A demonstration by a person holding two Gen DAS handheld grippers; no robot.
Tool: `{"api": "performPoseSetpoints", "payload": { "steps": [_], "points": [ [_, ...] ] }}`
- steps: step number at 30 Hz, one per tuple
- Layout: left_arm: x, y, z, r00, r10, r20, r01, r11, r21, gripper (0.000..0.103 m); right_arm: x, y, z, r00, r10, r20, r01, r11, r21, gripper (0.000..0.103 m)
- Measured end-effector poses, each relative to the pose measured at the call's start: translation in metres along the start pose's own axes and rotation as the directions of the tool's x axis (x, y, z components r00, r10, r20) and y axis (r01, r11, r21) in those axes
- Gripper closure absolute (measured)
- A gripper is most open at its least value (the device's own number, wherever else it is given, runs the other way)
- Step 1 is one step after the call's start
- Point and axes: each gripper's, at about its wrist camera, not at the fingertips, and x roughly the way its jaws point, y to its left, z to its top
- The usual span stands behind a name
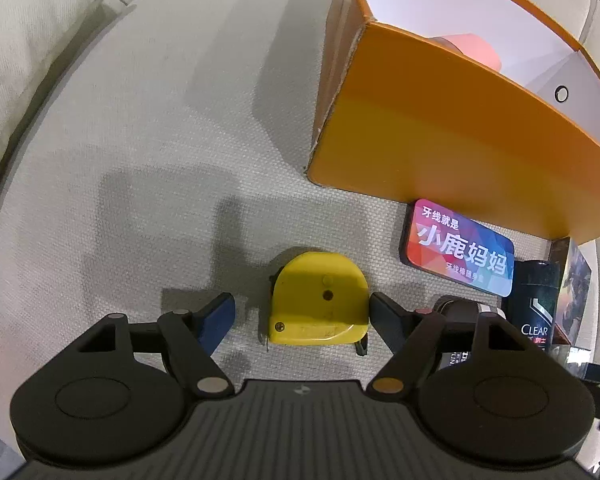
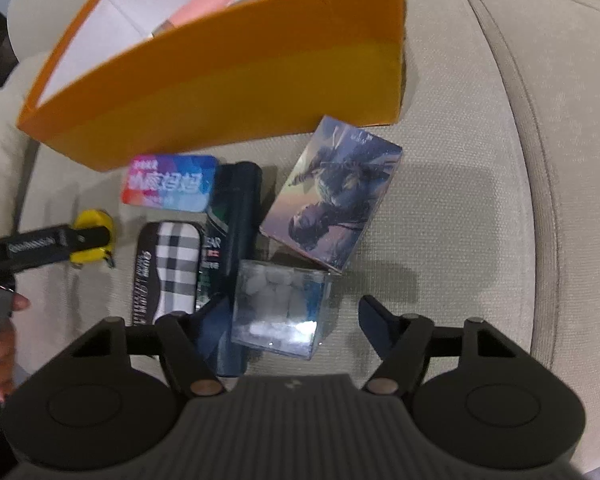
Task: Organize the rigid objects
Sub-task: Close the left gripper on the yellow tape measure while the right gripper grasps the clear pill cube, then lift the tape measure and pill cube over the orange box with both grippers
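Left wrist view, nearest: left tool (image 1: 302, 312) points steeply down, jaws wide, straddling a yellow plastic tape measure (image 1: 318, 300) lying on the beige fabric sofa cushion (image 1: 160, 128); right pad just beside the casing, left pad apart, no grip yet.
Right wrist view, nearest: right tool (image 2: 290, 320) tilts steeply down, jaws partly spread either side of a clear plastic cube box (image 2: 280, 312); pads not visibly pressing.
Still loose: checked tin (image 2: 168, 264), dark shampoo bottle (image 2: 232, 216), multicoloured floss case (image 2: 168, 188), illustrated carton (image 2: 332, 196).
Farthest: open orange cardboard box (image 2: 228, 92) holds a pink item (image 2: 202, 6).
Progress: judged early; most items remain outside.
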Motion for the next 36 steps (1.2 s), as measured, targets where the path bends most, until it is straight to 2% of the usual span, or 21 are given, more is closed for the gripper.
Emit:
{"api": "performPoseSetpoints", "payload": {
  "steps": [4,6,7,15,22,25,26,28,36],
  "points": [
    [0.001,0.005,0.005,1.0,-0.006,-0.005,0.006,1.0,-0.009,0.013,0.001,0.002,0.001,1.0,-0.022,0.007,0.022,1.0,-0.01,0.033],
    [0.0,0.005,0.01,1.0,-0.007,-0.007,0.007,1.0,-0.016,0.013,0.0,0.002,0.003,1.0,-0.007,-0.004,0.007,1.0,-0.007,0.048],
    [0.0,0.005,0.01,1.0,-0.006,-0.007,0.006,1.0,-0.017,0.013,0.0,0.002,0.003,1.0,-0.006,-0.008,0.006,1.0,-0.001,0.05],
    [0.009,-0.003,0.007,1.0,0.018,-0.009,-0.018,1.0,0.003,0.014,0.015,0.007,0.003,1.0,-0.02,-0.012,0.02,1.0,-0.002,0.05],
    [0.013,-0.004,0.009,1.0,0.023,-0.005,-0.023,1.0,0.012,0.015,0.03,0.019,0.0,0.996,-0.082,-0.021,0.08,0.994,-0.077,0.05],
    [0.014,-0.007,0.008,1.0,0.02,-0.003,-0.02,0.999,0.037,0.023,0.033,0.024,0.001,0.996,-0.086,-0.018,0.083,0.991,-0.102,0.05],
    [0.014,-0.008,0.008,1.0,0.019,0.0,-0.019,0.999,0.047,0.032,0.032,0.026,0.001,0.996,-0.087,-0.015,0.085,0.99,-0.111,0.051],
    [0.009,-0.01,0.005,1.0,0.026,0.011,-0.027,0.998,0.053,0.042,0.031,0.029,0.0,0.996,-0.089,-0.014,0.086,0.987,-0.137,0.052],
    [0.0,-0.008,0.003,1.0,-0.009,0.015,0.009,0.998,0.055,0.042,0.023,0.025,-0.004,0.998,-0.063,-0.004,0.062,0.986,-0.154,0.053]
  ]
}}
